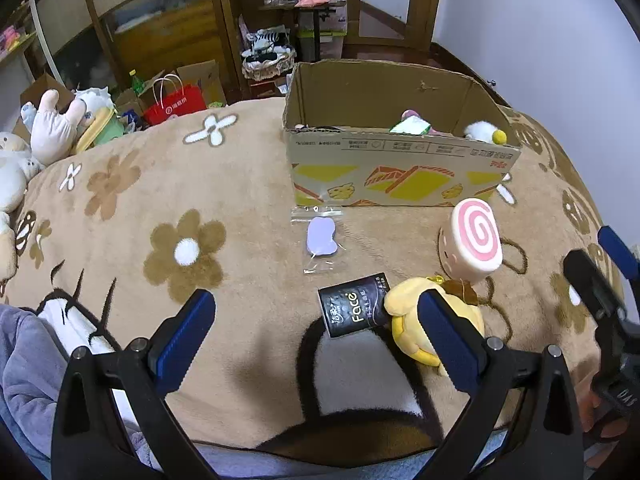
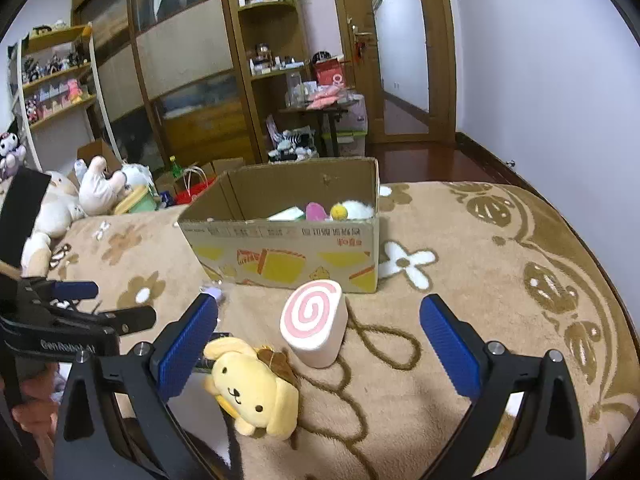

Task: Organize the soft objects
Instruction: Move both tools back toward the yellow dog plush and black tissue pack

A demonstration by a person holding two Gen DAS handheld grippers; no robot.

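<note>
Nearest us: yellow dog plush (image 2: 254,390), lying low centre in the right wrist view, head toward the left finger of the right gripper (image 2: 318,346), whose jaws stand wide apart and empty. Swirl roll cushion (image 2: 314,326) sits upright just beyond, before the cardboard box (image 2: 288,256). Left gripper (image 1: 316,340), likewise apart, alone shows us the black sachet (image 1: 354,306) touching the plush and the bagged purple piece (image 1: 321,236).

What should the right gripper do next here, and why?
Probably ease the right gripper forward and down around the pink swirl roll toy. Its jaws are open and empty, the roll stands almost centred between them on the blanket, and the cardboard box with other soft toys sits just behind.
</note>
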